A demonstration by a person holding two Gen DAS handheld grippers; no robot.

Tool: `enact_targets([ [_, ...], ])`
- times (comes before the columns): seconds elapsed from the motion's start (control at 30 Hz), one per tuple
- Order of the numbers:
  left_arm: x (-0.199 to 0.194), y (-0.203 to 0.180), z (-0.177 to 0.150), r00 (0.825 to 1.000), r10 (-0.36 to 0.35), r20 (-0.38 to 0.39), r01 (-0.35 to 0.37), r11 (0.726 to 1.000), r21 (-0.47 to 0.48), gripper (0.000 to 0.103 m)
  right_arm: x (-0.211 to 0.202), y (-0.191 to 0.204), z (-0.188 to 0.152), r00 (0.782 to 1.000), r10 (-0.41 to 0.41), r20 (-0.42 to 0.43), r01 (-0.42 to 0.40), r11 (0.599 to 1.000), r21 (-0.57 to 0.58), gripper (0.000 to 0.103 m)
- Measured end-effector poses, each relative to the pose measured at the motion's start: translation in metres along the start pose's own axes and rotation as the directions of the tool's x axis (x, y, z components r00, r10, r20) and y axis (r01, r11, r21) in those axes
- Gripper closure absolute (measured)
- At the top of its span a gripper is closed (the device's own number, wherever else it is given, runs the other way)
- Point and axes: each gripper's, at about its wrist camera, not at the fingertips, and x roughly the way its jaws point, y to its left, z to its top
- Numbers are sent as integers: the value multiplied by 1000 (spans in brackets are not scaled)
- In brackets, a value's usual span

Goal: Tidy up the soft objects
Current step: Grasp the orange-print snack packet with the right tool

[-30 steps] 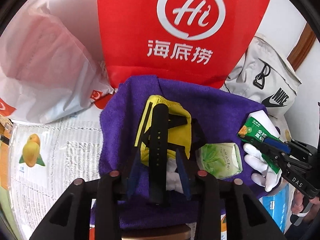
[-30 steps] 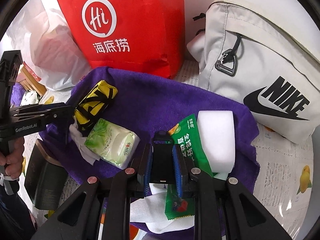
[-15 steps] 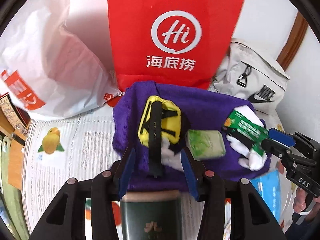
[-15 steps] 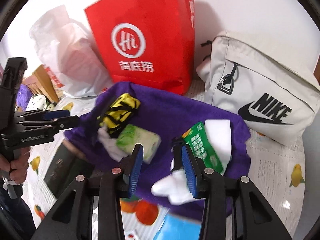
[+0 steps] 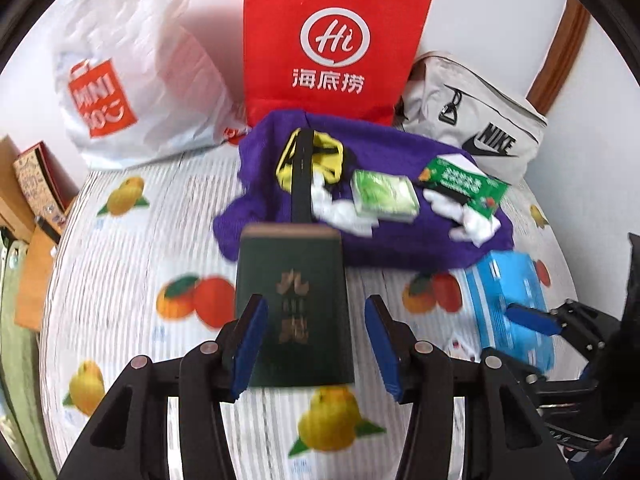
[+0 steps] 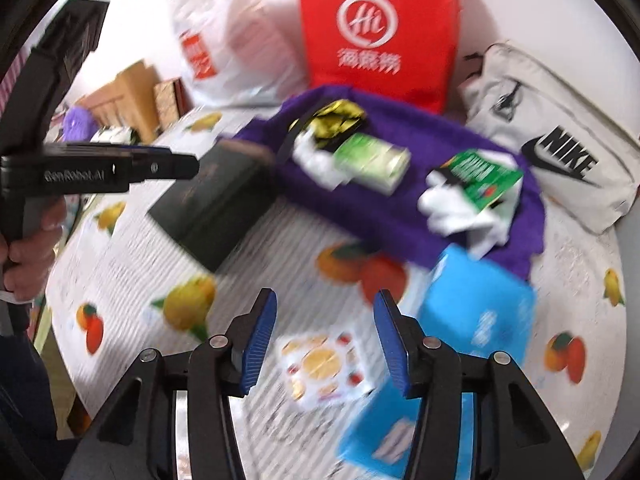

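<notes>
The left gripper (image 5: pixel 316 344) is hovering with its blue pads spread wide apart and holding nothing, above the near end of a dark green box (image 5: pixel 294 304) lying on the fruit-print tablecloth (image 5: pixel 120 264). The right gripper (image 6: pixel 324 340) is likewise hanging open and empty, over a small fruit-print packet (image 6: pixel 326 366) beside a blue box (image 6: pixel 478 308). Both are pointing toward the far edge, where a red bag (image 5: pixel 336 44), a white plastic bag (image 5: pixel 132 76) and a grey Nike pouch (image 5: pixel 476 128) are standing.

The purple towel (image 5: pixel 400 236) is lying spread near the far edge, its long axis running left to right. On it, from left to right, are sitting a yellow pouch with a black strap (image 5: pixel 312 156) running toward the camera, a crumpled white cloth (image 5: pixel 340 208), a green tissue pack (image 5: pixel 384 196), and a green sachet (image 5: pixel 464 184) across a white sponge with more white cloth.

Compared with a second ago, both grippers have released the strap and the sachet and pulled back from the towel; the right view is blurring with motion.
</notes>
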Motion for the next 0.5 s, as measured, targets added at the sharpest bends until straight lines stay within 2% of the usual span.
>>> enact_targets([
  [0.1,-8,2,-16,1000,-1,5,1,1000,-6,54,7,15,-12,1000,-1,-27,0,999,-38,53],
  [0.33,-23,13,-48,1000,-14,23,15,999,-32,54,30,37,-35,993,-85,-83,76,991,-112,53],
  [0.5,-26,18,-65,1000,-20,20,21,999,-37,54,43,46,-44,978,-195,-70,183,972,-149,59],
])
